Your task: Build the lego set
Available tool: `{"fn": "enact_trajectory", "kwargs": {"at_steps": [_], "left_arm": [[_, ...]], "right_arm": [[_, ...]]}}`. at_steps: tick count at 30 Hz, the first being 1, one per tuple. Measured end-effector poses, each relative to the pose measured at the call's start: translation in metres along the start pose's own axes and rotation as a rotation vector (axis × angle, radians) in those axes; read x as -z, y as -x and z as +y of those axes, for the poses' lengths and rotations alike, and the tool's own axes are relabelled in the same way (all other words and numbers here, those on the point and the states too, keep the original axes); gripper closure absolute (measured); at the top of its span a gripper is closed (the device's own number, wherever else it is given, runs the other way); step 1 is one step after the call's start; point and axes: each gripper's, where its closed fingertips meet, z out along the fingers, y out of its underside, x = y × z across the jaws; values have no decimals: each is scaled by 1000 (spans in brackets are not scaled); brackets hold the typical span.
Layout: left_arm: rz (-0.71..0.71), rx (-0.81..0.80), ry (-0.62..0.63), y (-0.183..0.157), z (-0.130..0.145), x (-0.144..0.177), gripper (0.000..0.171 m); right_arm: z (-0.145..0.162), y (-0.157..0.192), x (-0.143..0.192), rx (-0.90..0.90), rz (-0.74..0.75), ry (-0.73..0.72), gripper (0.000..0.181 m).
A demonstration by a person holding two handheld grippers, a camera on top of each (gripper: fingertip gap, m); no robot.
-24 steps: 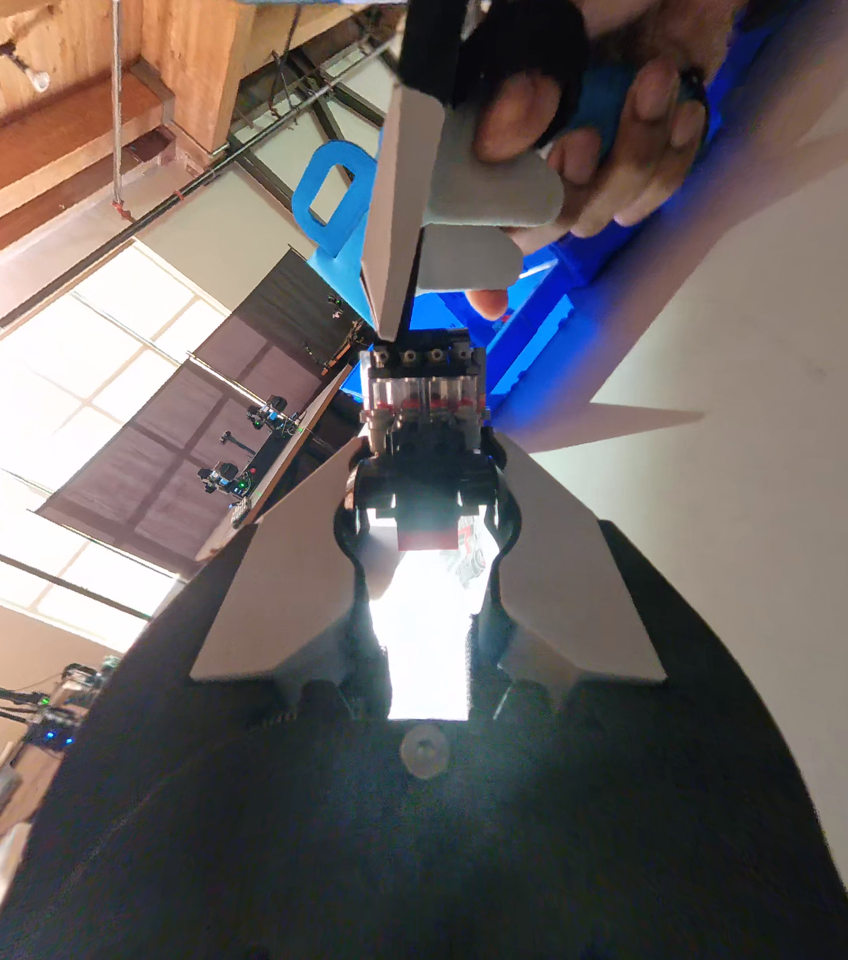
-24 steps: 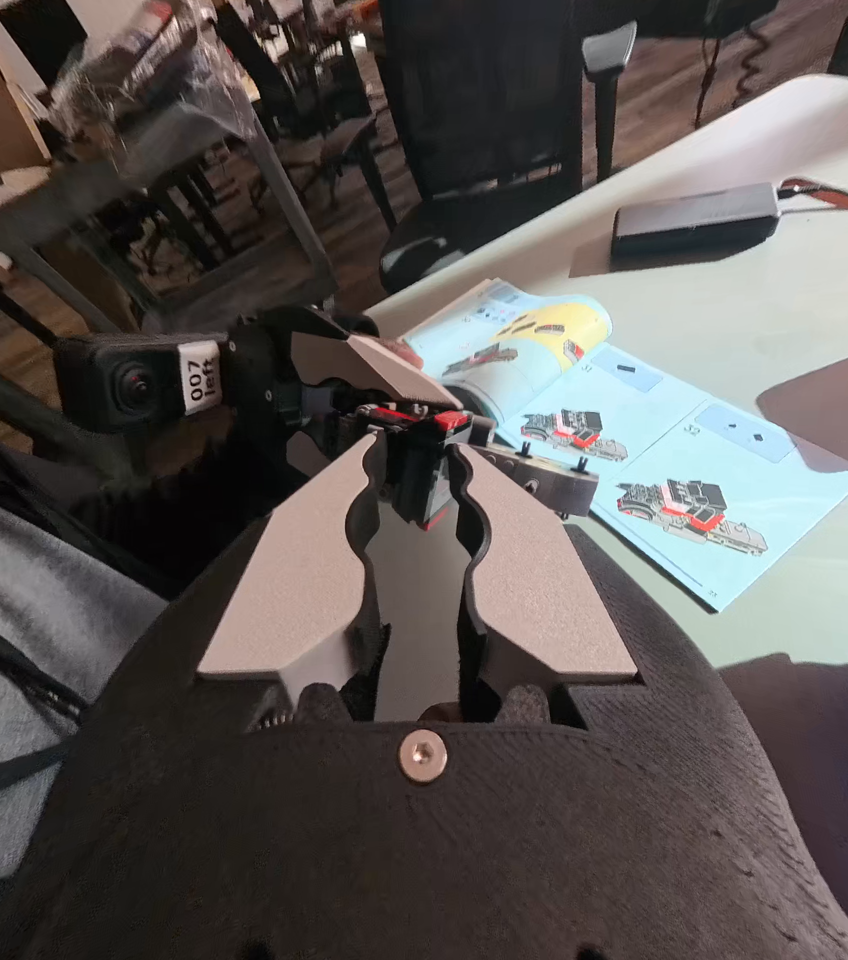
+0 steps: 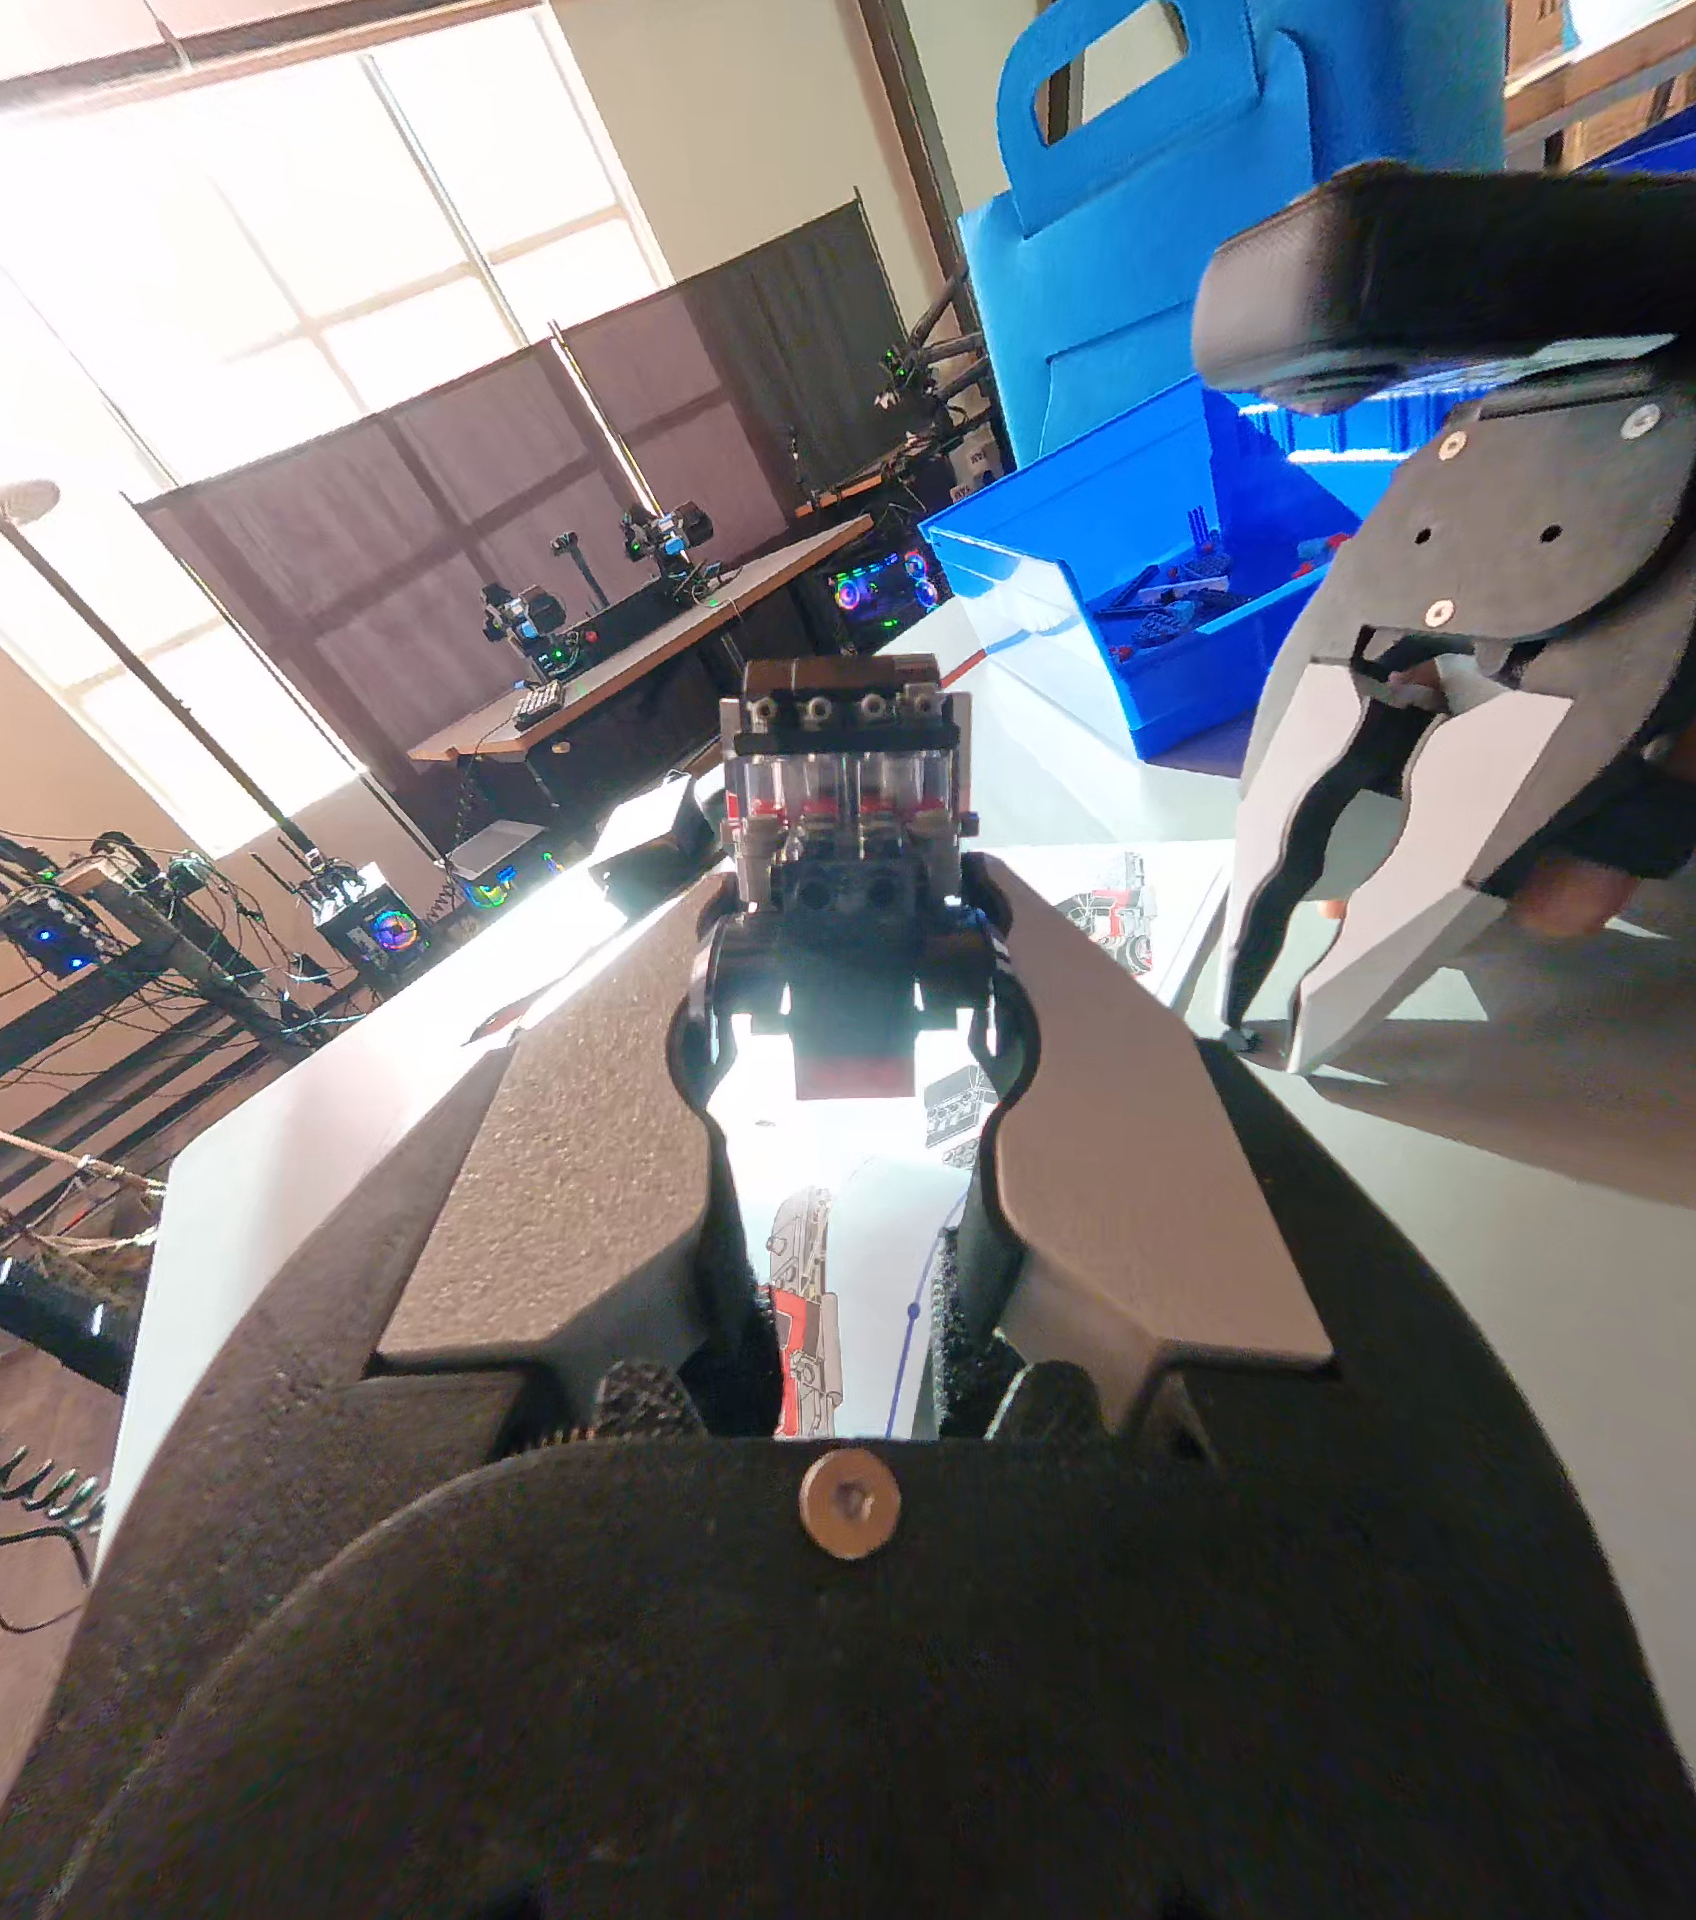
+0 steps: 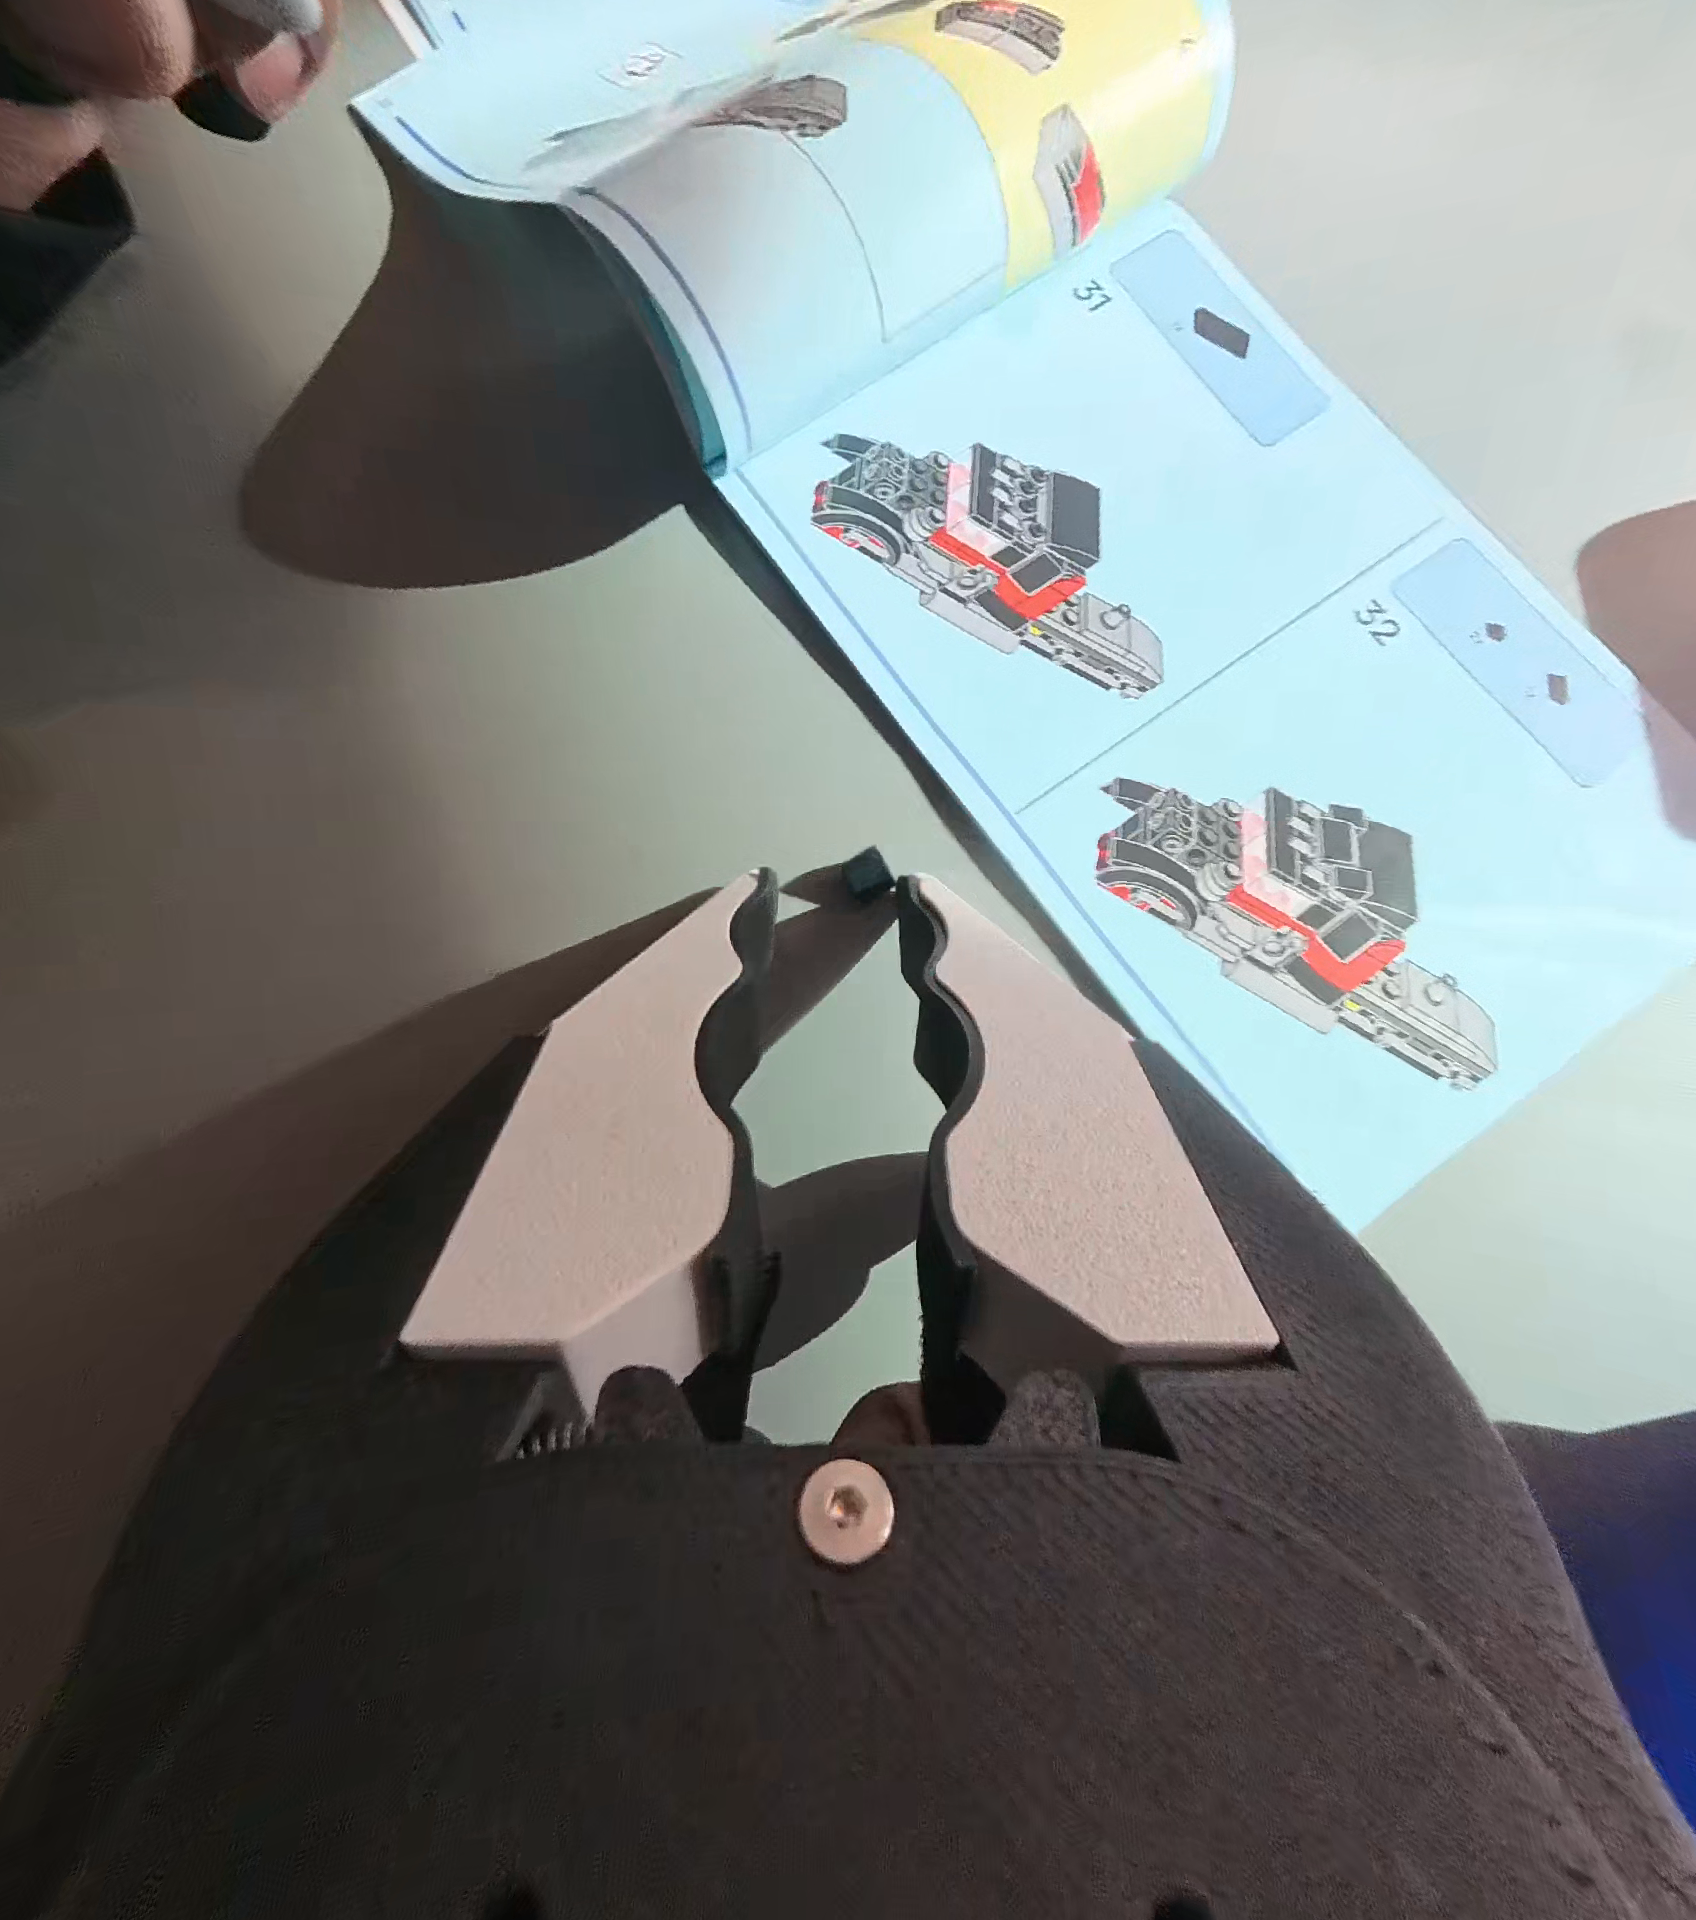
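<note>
Tongs on the left (image 3: 849, 935) are gripping the half-built model (image 3: 844, 810) above the desk (image 3: 1550, 1351). The right tongs (image 4: 836, 883) are hanging narrowly parted over a small black brick (image 4: 865, 871), empty, beside the open printed booklet (image 4: 1239, 727). A blue bin (image 3: 1166, 582) of parts is sitting farther off.

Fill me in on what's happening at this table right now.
A person is building a Lego vehicle with a handheld gripper in each hand. The left gripper is shut on the partly built model, holding it up above the table. The right gripper is open and lowered to the table, its tips on either side of a small black piece lying there, not yet gripped. The instruction booklet lies open beside it, and a blue parts bin sits farther back.
</note>
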Motion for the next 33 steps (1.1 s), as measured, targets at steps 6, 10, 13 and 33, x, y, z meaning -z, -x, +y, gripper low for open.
{"fn": "enact_trajectory", "kwargs": {"at_steps": [6, 10, 13, 33], "left_arm": [[-1, 28, -13, 2, -2, 0, 128], [-3, 62, -19, 5, -2, 1, 128], [-4, 91, -24, 7, -2, 2, 128], [4, 209, -43, 14, 0, 3, 128]], "right_arm": [[-1, 25, 4, -1, -79, 1, 157], [-5, 8, 7, -9, -10, -22, 158], [-3, 1, 5, -37, -5, -22, 158], [-5, 25, -3, -55, -60, -10, 157]]}}
